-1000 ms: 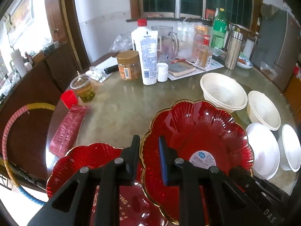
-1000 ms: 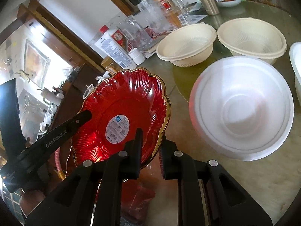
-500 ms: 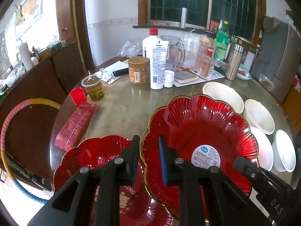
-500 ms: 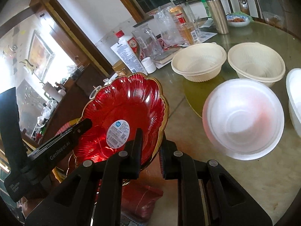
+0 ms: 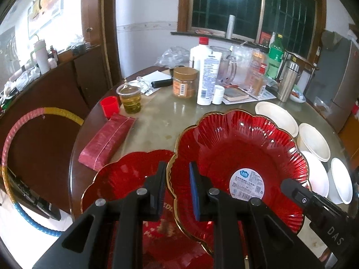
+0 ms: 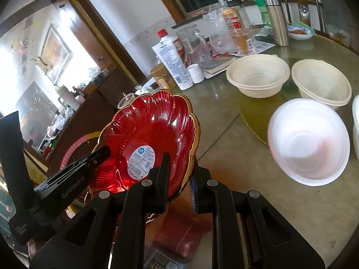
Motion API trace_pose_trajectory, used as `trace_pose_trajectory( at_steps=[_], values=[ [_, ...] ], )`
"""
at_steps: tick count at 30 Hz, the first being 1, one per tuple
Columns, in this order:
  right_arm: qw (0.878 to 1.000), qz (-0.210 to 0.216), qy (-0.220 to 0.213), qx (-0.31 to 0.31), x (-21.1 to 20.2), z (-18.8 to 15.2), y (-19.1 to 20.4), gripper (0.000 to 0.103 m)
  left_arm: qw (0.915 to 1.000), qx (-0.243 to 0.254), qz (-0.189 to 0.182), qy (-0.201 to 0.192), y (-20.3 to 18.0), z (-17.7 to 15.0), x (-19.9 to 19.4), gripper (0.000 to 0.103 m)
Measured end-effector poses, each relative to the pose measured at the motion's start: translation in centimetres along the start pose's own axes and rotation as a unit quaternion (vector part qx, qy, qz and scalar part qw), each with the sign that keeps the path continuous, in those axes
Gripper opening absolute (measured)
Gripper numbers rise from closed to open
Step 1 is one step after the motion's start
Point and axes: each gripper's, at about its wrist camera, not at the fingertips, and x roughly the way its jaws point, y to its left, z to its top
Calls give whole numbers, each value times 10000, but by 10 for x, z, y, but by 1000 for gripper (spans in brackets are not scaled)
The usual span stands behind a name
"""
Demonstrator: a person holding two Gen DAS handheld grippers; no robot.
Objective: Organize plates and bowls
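Observation:
A red scalloped plate [image 5: 235,154] with a gold rim and a white sticker is held in the air by both grippers. My left gripper [image 5: 176,190] is shut on its left rim. My right gripper [image 6: 179,177] is shut on its right rim; the plate [image 6: 154,134] tilts up in that view. A second red plate [image 5: 125,179] lies on the table below the left gripper. Two cream bowls [image 6: 258,74] [image 6: 320,83] and a white bowl [image 6: 309,139] stand to the right.
The round table [image 5: 157,123] holds a red packet [image 5: 107,141], a red cup [image 5: 110,106], a glass of tea [image 5: 131,98], a jar [image 5: 185,81], a white bottle [image 5: 207,76], a jug and a steel flask [image 5: 287,81] at the back. Another white bowl [image 5: 341,180] is far right.
Both grippers have lifted the red plate higher and back from the table. The table's things look farther off. Both grips are unchanged.

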Motion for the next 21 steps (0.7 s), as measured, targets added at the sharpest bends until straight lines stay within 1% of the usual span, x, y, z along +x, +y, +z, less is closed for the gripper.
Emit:
trace_pose_trajectory(
  at_steps=[14, 21],
  values=[
    [9987, 183, 213, -430, 20, -12, 40, 15, 9989, -444, 145, 17, 48, -20, -6, 18],
    [9975, 257, 294, -581, 30, -17, 53, 15, 9980, -594, 223, -3, 64, -27, -6, 18]
  ],
)
